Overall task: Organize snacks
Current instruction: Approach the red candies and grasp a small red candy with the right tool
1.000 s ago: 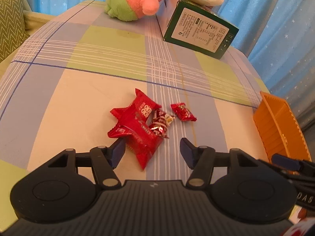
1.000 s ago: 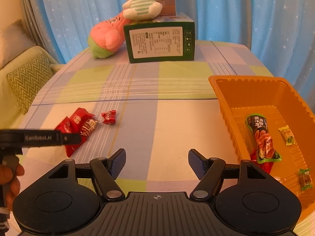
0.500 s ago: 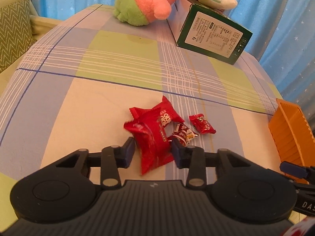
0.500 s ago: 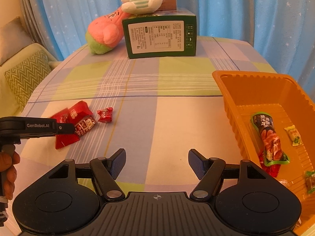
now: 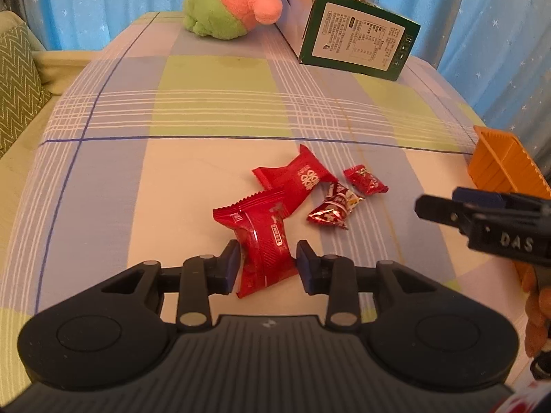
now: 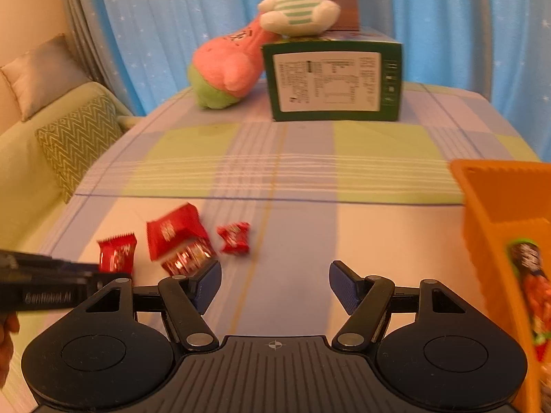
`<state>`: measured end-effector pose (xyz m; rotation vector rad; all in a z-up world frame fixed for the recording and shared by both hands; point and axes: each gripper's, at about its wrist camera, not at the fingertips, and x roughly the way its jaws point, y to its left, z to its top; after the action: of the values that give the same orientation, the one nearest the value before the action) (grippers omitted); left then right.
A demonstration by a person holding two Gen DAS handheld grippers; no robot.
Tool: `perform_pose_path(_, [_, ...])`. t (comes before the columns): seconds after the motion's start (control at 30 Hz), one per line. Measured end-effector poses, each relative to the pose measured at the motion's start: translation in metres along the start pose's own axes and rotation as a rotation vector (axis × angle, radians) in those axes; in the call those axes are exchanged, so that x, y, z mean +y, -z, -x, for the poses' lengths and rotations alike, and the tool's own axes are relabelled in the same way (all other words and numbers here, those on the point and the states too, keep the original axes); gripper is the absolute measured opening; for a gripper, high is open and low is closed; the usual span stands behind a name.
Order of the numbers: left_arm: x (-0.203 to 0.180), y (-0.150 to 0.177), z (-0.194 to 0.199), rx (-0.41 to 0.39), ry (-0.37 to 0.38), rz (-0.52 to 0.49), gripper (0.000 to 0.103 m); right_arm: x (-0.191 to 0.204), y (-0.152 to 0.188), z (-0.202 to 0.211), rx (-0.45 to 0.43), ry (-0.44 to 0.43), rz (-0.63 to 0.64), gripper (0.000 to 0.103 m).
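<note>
Blue star-dotted curtains (image 6: pixel 165 34) hung behind a table covered in a plaid cloth (image 5: pixel 213 103) of pale green, lilac and cream squares. At the far end stood a green carton (image 6: pixel 332 81) with a white printed label, a white rabbit plush (image 6: pixel 298 3) on top of it and a pink-and-green plush (image 5: pixel 230 3) leaning beside it. A sofa with a zigzag cushion (image 6: pixel 81 141) sat off to the left.

Near the front of the cloth lay the snacks. The left gripper (image 5: pixel 267 263) was clamped on a glossy red snack packet (image 5: pixel 263 241), its blue pads pressing both sides of the lower half; the packet had a serrated top edge, a crimped seam and small white print. Just behind it lay a second red packet (image 5: pixel 299 180) bearing a white knot-like emblem, one end of it touching the held packet. To its right sat a twisted foil candy (image 5: pixel 335 208) in red and silver, and beside that a small red candy (image 5: pixel 365 180).

The right gripper (image 6: pixel 275 287) hovered over bare cloth with its jaws spread wide and nothing between them, near the foil candy. At the right edge stood an orange ribbed tray (image 6: pixel 482 199), holding a long dark-and-red sausage-style packet (image 6: pixel 532 285) edged in green.
</note>
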<state>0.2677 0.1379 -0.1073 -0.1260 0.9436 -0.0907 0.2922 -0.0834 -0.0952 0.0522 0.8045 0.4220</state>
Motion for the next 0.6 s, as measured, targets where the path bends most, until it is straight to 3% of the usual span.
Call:
perform_pose_path(0.17, [-0.003, 0.002, 0.004, -0.028, -0.066, -0.049, 0.046, 0.011, -0.011, -0.020, -0.018, -0.036, 0.037, 0.068])
perform_pose_path(0.23, [-0.003, 0.003, 0.005, -0.042, -0.079, -0.052, 0.046, 0.014, -0.015, -0.030, -0.011, -0.047, 0.047, 0.051])
perform_pose_path(0.37, [0.000, 0.007, 0.007, -0.064, -0.067, -0.023, 0.049, 0.018, -0.020, -0.047, 0.009, -0.040, 0.071, 0.045])
perform_pose_path(0.6, [0.001, 0.009, 0.011, -0.100, -0.053, 0.005, 0.054, 0.023, -0.015, -0.065, 0.061, -0.043, 0.124, 0.024])
